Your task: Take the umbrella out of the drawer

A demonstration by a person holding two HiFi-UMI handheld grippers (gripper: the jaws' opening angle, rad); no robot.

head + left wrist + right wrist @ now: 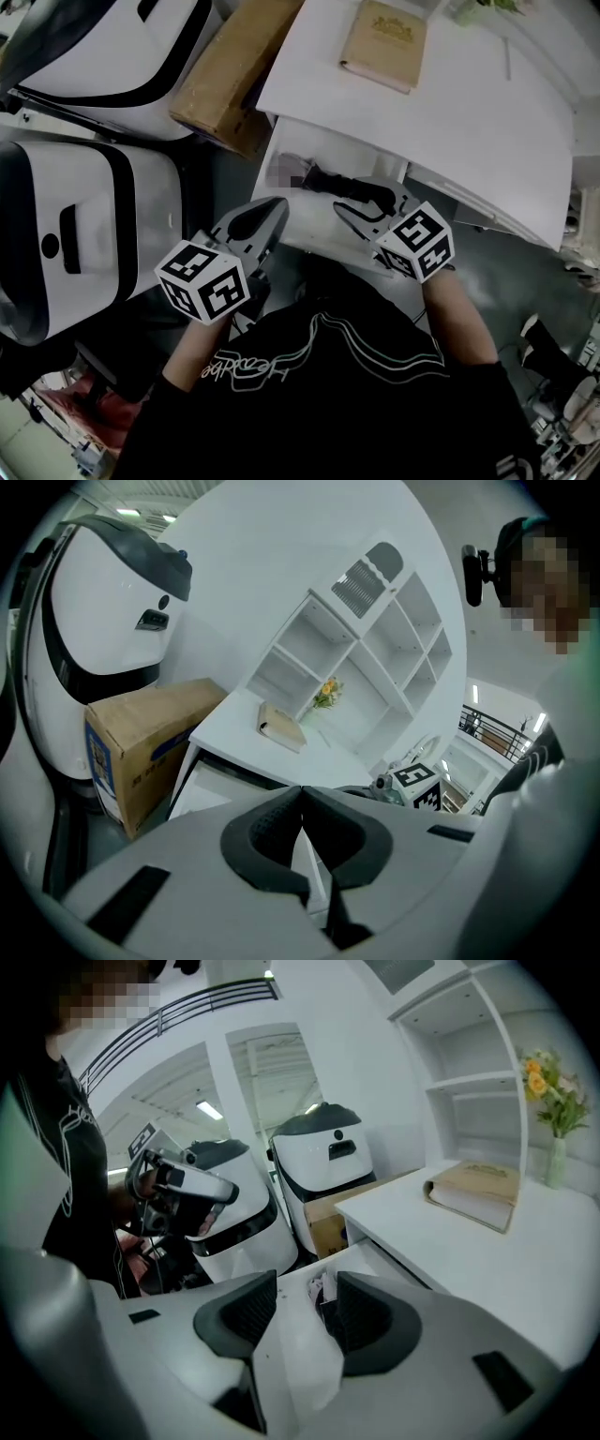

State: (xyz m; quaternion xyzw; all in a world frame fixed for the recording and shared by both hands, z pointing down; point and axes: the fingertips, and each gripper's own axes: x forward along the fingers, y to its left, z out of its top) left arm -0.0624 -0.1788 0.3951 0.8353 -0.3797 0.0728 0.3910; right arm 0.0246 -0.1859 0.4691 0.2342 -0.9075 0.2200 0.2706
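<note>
Right hand-held gripper jaws apart, black folded umbrella in drawer

1. White desk, flat top, with shelving behind.
2. Tan closed book, lying flat toward the desk's back.
3. Vase of yellow flowers, upright at the desk's rear edge, near the book.
4. Open drawer, pulled out below the desk's front edge, with a dark umbrella lying inside.
5. Grey floor around the desk.
6. Cardboard box, on the floor just beside the desk's left end.
7. White black-banded machines, on the floor beyond the box, away from the desk.
</note>
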